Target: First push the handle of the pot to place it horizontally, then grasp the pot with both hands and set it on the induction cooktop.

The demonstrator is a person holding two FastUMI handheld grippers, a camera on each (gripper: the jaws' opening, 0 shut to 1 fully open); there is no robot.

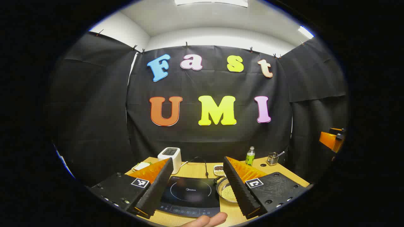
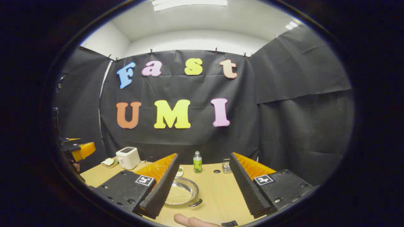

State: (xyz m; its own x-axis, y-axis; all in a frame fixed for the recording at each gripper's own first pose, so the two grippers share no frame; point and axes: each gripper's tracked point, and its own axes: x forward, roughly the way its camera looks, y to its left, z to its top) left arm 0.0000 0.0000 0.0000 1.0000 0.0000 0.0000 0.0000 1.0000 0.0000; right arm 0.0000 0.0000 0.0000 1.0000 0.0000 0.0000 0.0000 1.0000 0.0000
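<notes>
Left gripper view: left gripper (image 1: 198,184) spread wide, nothing between the fingers, held above the near edge of the table (image 1: 271,168). Past the fingertips, induction cooktop (image 1: 191,195) flat on the wood, pot (image 1: 226,189) just beside its right edge, partly hidden by the right finger. Farther back, toaster (image 1: 170,157), green bottle (image 1: 250,156), small dish (image 1: 218,169). Right gripper view: right gripper (image 2: 202,186) likewise wide apart and empty, pot (image 2: 181,194) on the table between the fingers, close against the left one, its dark handle (image 2: 195,203) at the near right rim. Beyond, bottle (image 2: 197,162), toaster (image 2: 127,157); other gripper (image 2: 79,149) at far left.
</notes>
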